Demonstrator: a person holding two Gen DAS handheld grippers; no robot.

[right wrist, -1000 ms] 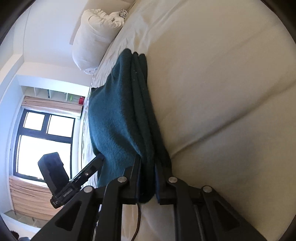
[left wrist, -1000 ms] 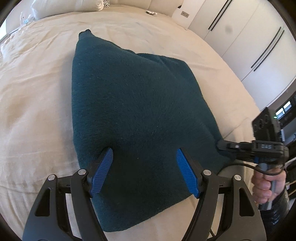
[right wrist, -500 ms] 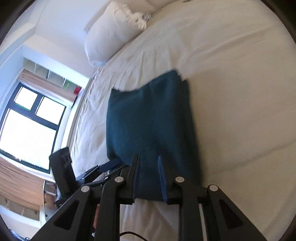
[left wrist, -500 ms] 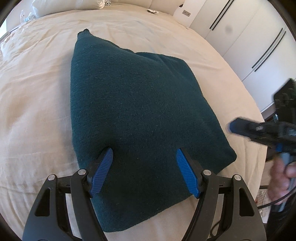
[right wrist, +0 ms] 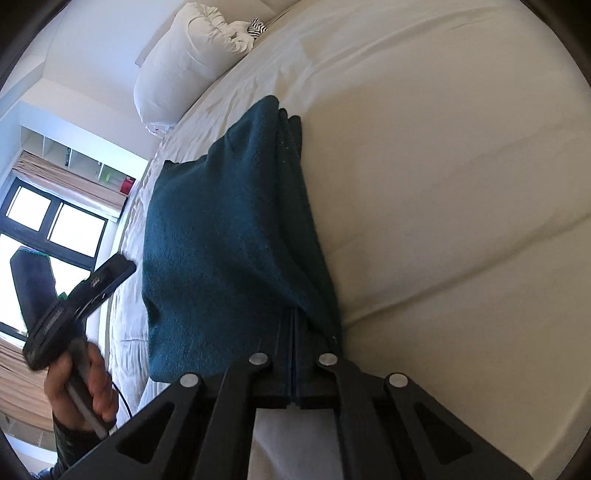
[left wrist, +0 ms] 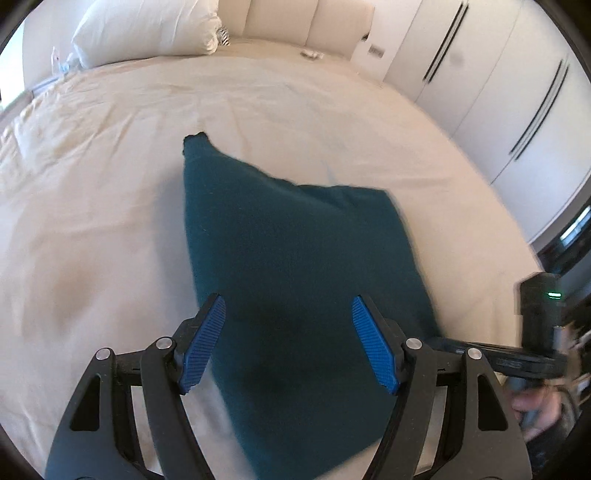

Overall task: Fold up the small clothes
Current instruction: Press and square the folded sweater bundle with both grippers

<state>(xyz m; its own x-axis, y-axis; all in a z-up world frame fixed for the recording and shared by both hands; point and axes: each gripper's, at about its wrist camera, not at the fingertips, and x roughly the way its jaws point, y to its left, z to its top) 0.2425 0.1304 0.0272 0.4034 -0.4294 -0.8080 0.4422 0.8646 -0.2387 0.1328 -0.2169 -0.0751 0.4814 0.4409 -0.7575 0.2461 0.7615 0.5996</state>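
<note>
A folded dark teal garment [left wrist: 295, 277] lies on the cream bed sheet [left wrist: 92, 221]. My left gripper [left wrist: 288, 343] is open and empty, its blue pads [left wrist: 201, 343] hovering above the garment's near part. In the right wrist view the garment [right wrist: 221, 240] shows stacked layers along its right edge. My right gripper [right wrist: 293, 332] is shut, its fingers together at the garment's near right corner; whether cloth is pinched between them is hidden. The right gripper's body also shows in the left wrist view [left wrist: 532, 332].
White pillows [left wrist: 147, 33] and a padded headboard [left wrist: 306, 26] stand at the far end of the bed. White wardrobe doors [left wrist: 498, 92] line the right side. A window [right wrist: 48, 229] and shelves are on the left in the right wrist view.
My left gripper has pulled back and up from the garment, staying open. My right gripper swung away, partly open, then came back to the garment's corner and closed.
</note>
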